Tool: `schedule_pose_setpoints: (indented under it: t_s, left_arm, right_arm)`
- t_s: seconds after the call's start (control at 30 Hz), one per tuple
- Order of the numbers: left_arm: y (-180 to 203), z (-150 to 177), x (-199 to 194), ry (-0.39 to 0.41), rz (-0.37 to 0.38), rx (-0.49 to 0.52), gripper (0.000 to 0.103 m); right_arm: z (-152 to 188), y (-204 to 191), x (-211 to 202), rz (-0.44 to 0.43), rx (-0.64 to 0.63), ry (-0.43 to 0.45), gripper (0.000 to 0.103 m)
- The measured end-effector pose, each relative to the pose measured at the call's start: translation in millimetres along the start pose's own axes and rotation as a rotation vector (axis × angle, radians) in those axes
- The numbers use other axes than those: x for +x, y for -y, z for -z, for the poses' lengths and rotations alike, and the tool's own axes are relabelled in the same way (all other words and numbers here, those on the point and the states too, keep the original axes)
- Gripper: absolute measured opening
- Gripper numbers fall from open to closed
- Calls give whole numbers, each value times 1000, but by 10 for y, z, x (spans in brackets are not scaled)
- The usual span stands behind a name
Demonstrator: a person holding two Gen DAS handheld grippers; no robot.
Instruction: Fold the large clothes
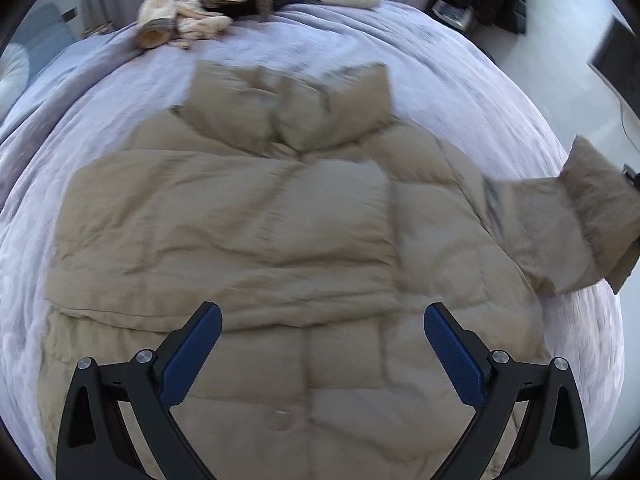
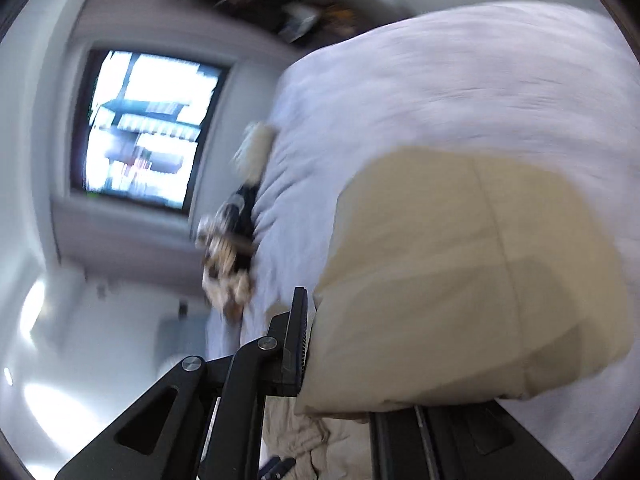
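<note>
Bedroom, mid-fold: tan puffer jacket lies front-up across the lilac bedspread, collar twd the far end, hem nearest me. One sleeve already lies folded across the chest; the other sleeve is lifted off the right side, cuff up in the air.

My left gripper hovers over the hem area w/ jaws spread wide, blue pads clear of the fabric, holding nothing. My right gripper is clamped on the sleeve cuff: the padded end bulges out betw. the fingers, frame blurred, bedspread behind it. A window and a heap of other clothes by the head of the bed fill the bkgd.

My read on handling: light for its bulk, soft, puffy, springs back, so folds prob. won't stay w/o pressing air out. Shell looks smooth, maybe slick; a shallow pinch could slip. Best holds, I'd say, are stitched seams, cuff, hem corners, collar edge, where layers are thinner and the jaws can bite through. Next grab for the left: hem corner, I reckon, once this sleeve is laid across.
</note>
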State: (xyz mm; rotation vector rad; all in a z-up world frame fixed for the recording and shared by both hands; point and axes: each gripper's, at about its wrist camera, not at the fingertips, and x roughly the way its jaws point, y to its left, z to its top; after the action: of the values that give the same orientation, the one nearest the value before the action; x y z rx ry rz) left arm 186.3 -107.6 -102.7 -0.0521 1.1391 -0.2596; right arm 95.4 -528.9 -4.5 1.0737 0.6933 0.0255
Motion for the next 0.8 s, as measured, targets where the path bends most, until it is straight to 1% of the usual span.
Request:
schedule_pose_setpoints:
  t_s: [0.07,0.1,0.17,0.2,0.23,0.3,0.33,0.43,0.5,0.57,0.6,0.67,0.73,0.77,0.8]
  left_arm:
    - [-193,-39,-54,19,-20,-27,101]
    - [-319,-60,-90,29,-29,-44,101]
    - [-508,-75,-138,41,-44,-68,101]
    - [-602,-82,-161,48,-53,-79,101]
    - [-712,-84,-186,55,-66,-92,101]
    - [-958,-79,-236,68,-96,-125,101]
    - [-1031,-71,-248,71,-105,-137,101]
    - [-1331,-3,-295,74,-134,-193,101]
    - [-1461,55,-316,69,-138,-212,101]
    - [-1565,103,-298,60,-141,-224,101]
    - [-1611,123,-277,54,-141,-226,101]
    - [-1635,120,-232,47,-140,-227,101]
    - [-1656,122,-207,46,-134,-229,101]
    - [-1662,114,-194,45,-128,-229,101]
    - [-1671,101,-188,44,-121,-229,101]
  right_arm:
    - [77,-333,199,-6,-87,-39,10]
    - [187,-593,385,-3,-162,-74,10]
    - [408,-933,604,16,-275,-123,10]
    - [591,-1169,803,43,-369,-157,10]
    - [772,-1310,933,63,-429,-183,10]
    - [1136,-1535,1274,103,-528,-252,10]
    - [1297,-1586,1426,118,-555,-283,10]
    - [1830,-1548,1850,171,-623,-377,10]
    - [2199,-1338,1983,228,-655,-427,10]
    - [2360,-1115,2119,284,-641,-466,10]
    - [2467,-1010,2100,303,-632,-479,11]
    - [2543,-854,2181,355,-596,-510,12]
    - [2508,-796,2147,365,-570,-529,21]
    - [2480,-814,2097,358,-559,-531,39]
    - [2455,-829,2050,355,-551,-529,62]
